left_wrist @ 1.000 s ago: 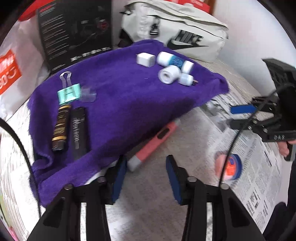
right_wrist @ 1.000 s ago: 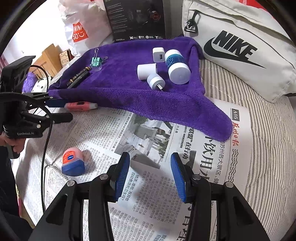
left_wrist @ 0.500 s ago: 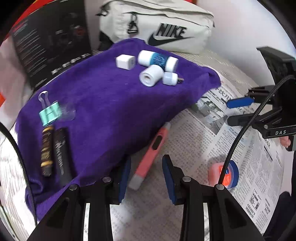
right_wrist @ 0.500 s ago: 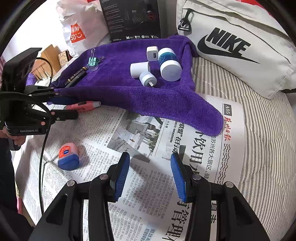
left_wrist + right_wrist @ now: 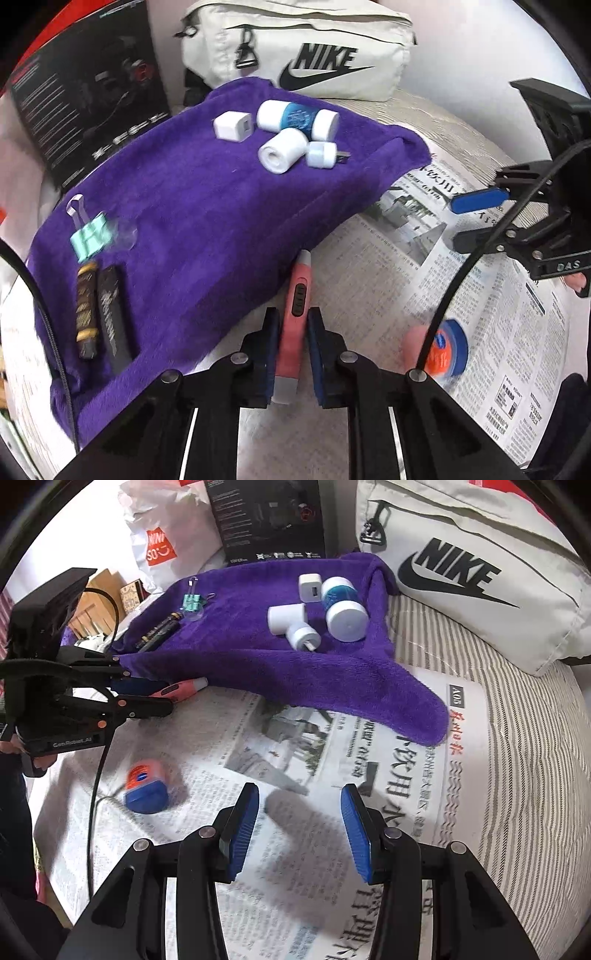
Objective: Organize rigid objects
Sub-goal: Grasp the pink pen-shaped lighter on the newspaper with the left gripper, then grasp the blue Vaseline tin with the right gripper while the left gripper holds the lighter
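1. Left wrist view: a slim pink plastic utility knife with a black slider is clamped between the blue pads of the left tool, its grey end nearest the camera and its tip touching the edge of a purple fleece towel.
2. The knife is seen lying on a sheet of printed newspaper spread over a striped bed.
3. A small pink jar with a blue lid is found on the newspaper, well apart from the knife.
4. The right tool is held over the newspaper with its blue pads at a moderate gap and nothing between them.
5. On the towel, a white cube charger, a white and blue cylindrical bottle, a white cylinder and a small white plug are grouped near the far end.
6. A mint-green binder clip and two dark slim tubes are placed at the towel's left end.
7. A pale grey fabric Nike bag and a black printed box are seen behind the towel.
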Tool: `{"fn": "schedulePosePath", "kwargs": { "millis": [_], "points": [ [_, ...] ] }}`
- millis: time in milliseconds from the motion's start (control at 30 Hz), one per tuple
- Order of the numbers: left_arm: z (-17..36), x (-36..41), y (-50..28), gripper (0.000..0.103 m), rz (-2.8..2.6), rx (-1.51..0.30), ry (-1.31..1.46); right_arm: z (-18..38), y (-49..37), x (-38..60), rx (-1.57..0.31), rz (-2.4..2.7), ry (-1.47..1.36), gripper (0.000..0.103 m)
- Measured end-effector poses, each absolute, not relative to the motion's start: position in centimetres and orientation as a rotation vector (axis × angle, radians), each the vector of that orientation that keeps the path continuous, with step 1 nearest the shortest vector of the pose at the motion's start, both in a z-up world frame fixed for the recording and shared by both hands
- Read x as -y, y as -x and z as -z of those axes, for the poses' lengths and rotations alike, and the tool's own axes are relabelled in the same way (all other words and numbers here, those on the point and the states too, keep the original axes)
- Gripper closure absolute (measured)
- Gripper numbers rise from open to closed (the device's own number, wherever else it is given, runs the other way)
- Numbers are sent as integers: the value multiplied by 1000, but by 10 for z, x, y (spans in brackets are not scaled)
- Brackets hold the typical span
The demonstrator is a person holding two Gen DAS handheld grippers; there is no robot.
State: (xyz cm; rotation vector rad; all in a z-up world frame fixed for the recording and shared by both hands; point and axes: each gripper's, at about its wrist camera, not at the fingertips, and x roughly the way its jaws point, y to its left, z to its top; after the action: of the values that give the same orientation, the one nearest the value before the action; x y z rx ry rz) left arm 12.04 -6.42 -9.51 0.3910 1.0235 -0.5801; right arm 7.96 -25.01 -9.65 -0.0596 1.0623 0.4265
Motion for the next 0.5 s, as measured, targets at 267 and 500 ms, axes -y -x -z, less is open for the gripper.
{"fn": "schedulePosePath", "kwargs": {
  "millis": [267, 500],
  "points": [
    [94, 20, -96, 89, 456, -1046, -325, 80, -55, 209, -1003, -592, 88, 57],
    [93, -14, -75, 89, 391, -1055, -241, 85, -45, 169, -992, -689, 182, 51]
  ]
}}
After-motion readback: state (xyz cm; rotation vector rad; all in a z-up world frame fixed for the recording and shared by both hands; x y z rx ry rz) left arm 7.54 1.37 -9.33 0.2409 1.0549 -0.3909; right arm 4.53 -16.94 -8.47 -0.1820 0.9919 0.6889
